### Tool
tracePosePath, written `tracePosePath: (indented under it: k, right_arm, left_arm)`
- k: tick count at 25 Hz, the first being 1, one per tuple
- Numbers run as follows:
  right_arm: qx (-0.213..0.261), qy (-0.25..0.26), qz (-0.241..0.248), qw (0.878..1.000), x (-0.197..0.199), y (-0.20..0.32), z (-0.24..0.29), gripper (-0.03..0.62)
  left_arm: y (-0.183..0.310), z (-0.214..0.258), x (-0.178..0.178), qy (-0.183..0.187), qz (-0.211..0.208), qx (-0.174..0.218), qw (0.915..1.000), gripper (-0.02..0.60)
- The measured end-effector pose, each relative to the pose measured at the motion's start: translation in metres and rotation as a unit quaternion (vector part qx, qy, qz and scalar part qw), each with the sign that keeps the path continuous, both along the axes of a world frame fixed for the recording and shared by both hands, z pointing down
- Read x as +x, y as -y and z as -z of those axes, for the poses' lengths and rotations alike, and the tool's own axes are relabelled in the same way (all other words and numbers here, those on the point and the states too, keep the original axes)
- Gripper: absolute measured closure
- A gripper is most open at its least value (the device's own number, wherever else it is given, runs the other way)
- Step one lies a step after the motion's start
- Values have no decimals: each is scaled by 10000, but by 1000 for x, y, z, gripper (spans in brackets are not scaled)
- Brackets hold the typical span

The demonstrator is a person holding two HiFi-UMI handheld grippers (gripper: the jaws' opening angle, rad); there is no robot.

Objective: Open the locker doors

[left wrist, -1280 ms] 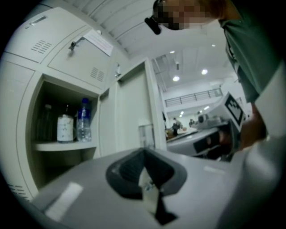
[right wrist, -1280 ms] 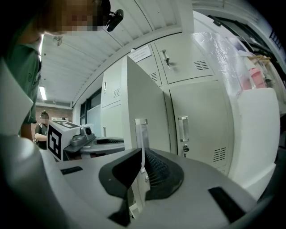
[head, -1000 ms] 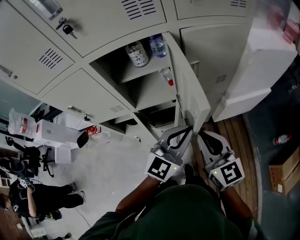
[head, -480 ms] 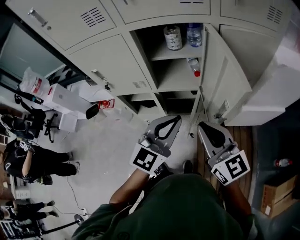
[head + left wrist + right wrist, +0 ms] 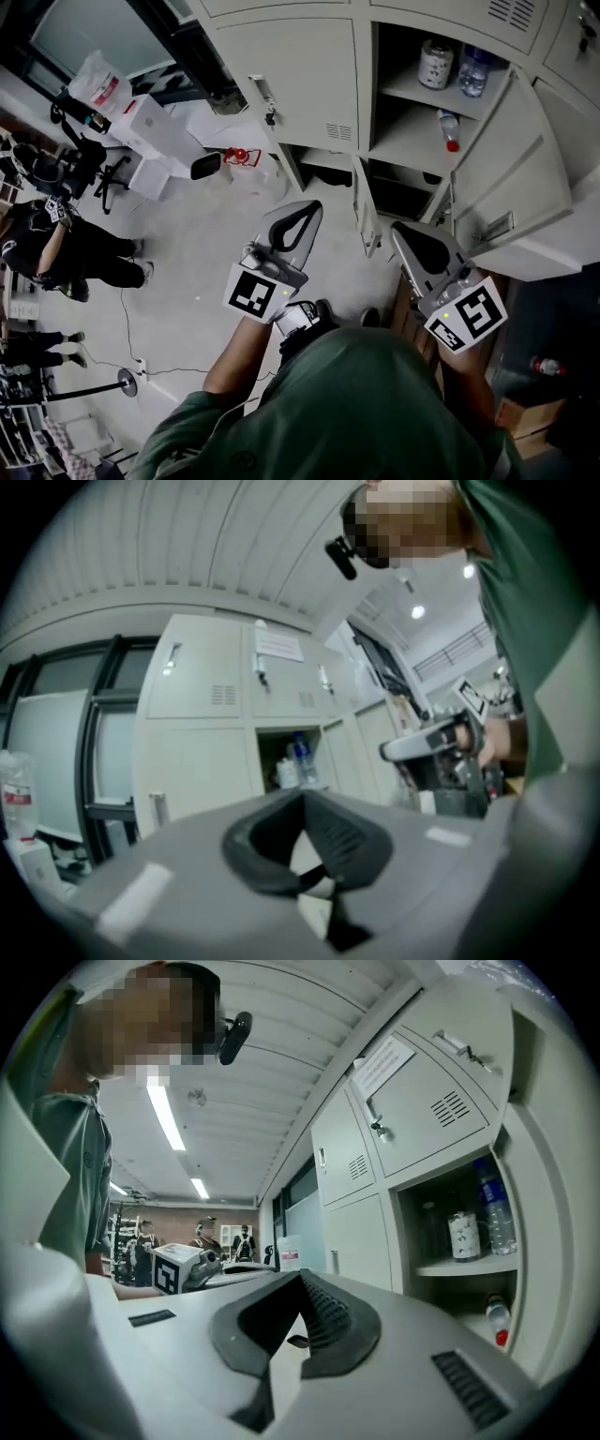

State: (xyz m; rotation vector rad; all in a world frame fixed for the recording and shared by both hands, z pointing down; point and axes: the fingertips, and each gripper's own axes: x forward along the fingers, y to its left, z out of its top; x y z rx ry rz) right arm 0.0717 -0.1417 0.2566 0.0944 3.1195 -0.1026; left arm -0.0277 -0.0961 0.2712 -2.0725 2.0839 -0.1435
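Observation:
The grey lockers run across the top of the head view. One compartment stands open, its door swung out to the right. On its shelves are a jar, an upright bottle and a red-capped bottle lying down. Below it a small door hangs ajar. My left gripper and right gripper are both shut and empty, held over the floor short of the lockers. In the right gripper view the shut right gripper points at the open compartment. The left gripper faces the lockers.
A person in black stands at the left beside an office chair. White boxes and a red object lie by the locker base. A cable and stanchion are on the floor; a cardboard box sits lower right.
Both grippers have drawn back from the open door's edge, staying shut. The view has swung left, so the lockers now sit up and to the right.

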Motion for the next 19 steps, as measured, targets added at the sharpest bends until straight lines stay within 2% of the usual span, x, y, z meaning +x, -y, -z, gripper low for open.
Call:
tracePosePath:
  k: [5, 19]
  right_arm:
    - [21, -61, 270, 9996, -19, -15, 2, 591]
    - [43, -288, 404, 9988, -53, -41, -1, 591]
  left_arm:
    - [-19, -2, -21, -5, 246, 84, 9997, 583]
    - [-36, -20, -52, -205, 32, 121, 9997, 583]
